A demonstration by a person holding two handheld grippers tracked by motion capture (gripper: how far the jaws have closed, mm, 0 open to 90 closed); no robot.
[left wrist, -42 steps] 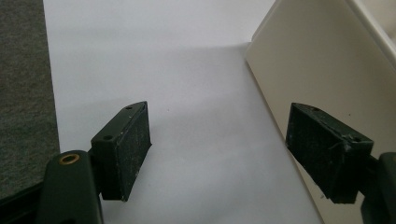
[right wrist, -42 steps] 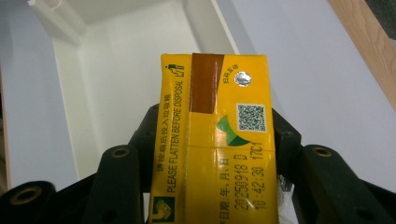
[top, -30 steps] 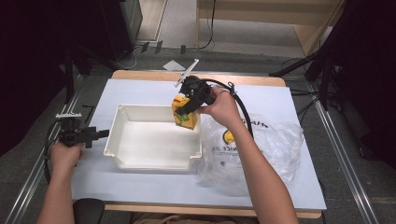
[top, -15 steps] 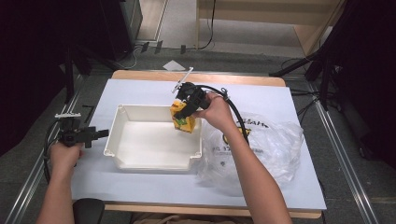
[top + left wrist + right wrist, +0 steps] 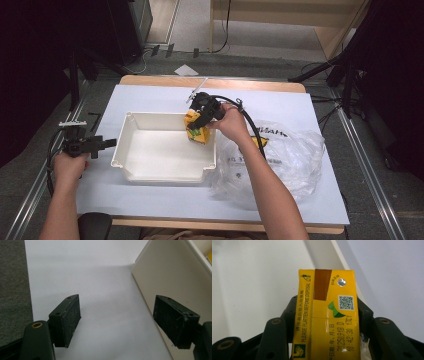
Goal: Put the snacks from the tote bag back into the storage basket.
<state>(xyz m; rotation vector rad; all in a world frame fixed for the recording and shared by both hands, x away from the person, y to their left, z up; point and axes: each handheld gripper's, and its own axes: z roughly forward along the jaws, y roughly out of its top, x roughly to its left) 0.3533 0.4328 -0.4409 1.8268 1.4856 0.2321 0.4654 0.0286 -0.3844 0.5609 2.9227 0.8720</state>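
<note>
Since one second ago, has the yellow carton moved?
Yes. The carton, held in the right gripper, has come down into the white bin, near its far right corner.

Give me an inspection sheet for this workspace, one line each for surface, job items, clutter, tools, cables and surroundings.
Surface: white-covered table, wooden edge at the far side.
Job's things: yellow drink carton above the far right corner of the white tray; tray otherwise bare.
Clutter: clear plastic bag right of the tray.
Grippers: right tool clamped on the carton; left tool open beside the tray's outer wall.
Cables: black cable from the right tool.
Surroundings: grey floor, dark stands, wooden furniture.
</note>
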